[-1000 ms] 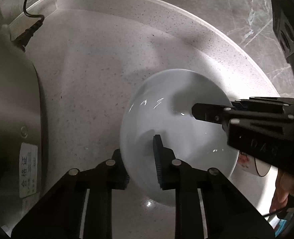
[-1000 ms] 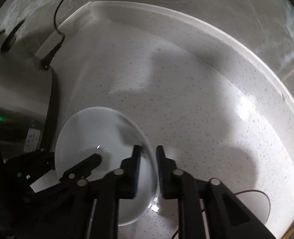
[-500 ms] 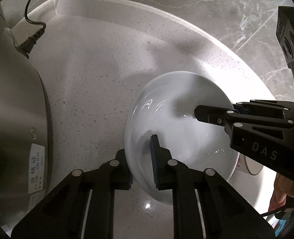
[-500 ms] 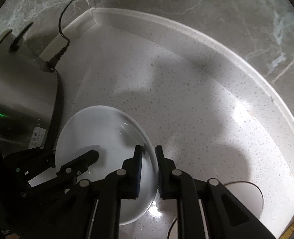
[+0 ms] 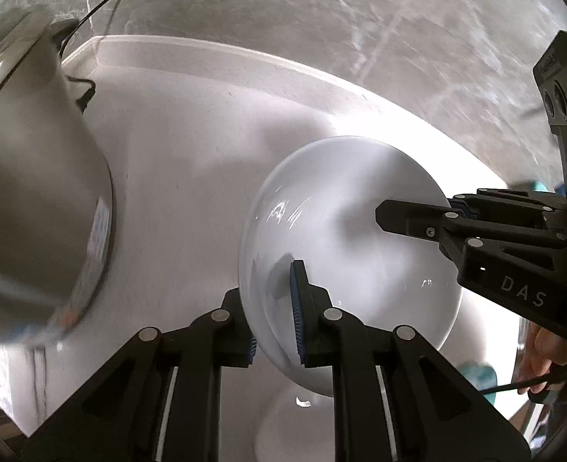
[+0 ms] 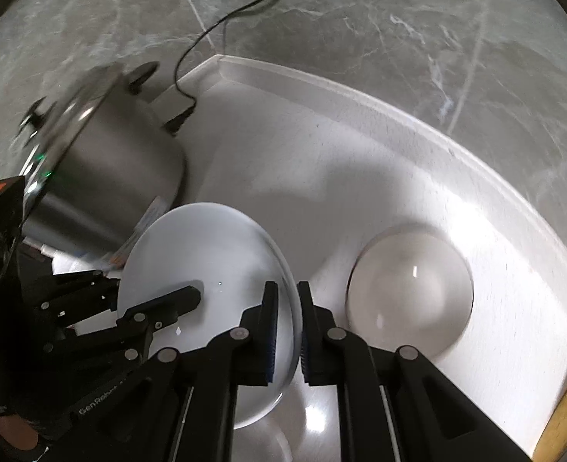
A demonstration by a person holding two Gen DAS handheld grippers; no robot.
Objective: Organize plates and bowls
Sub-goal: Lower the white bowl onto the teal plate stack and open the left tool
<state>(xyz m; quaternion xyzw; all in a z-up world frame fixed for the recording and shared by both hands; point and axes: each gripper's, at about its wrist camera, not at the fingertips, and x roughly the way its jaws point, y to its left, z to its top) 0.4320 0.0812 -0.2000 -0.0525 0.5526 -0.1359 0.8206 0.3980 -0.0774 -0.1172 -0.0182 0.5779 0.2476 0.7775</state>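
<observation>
You hold one bowl (image 5: 352, 254) pinched by both grippers (image 5: 275, 308) (image 6: 285, 331), unplaced; second bowl (image 6: 410, 296) waits on counter (image 6: 322, 177).

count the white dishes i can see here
3. A white glossy bowl gripped by both grippers, a shallow white bowl on the countertop to its right, and part of another white dish beneath; more may be hidden.

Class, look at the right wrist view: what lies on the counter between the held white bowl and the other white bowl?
Nothing: only bare, shadowed countertop separates the held bowl from the resting bowl.
</observation>
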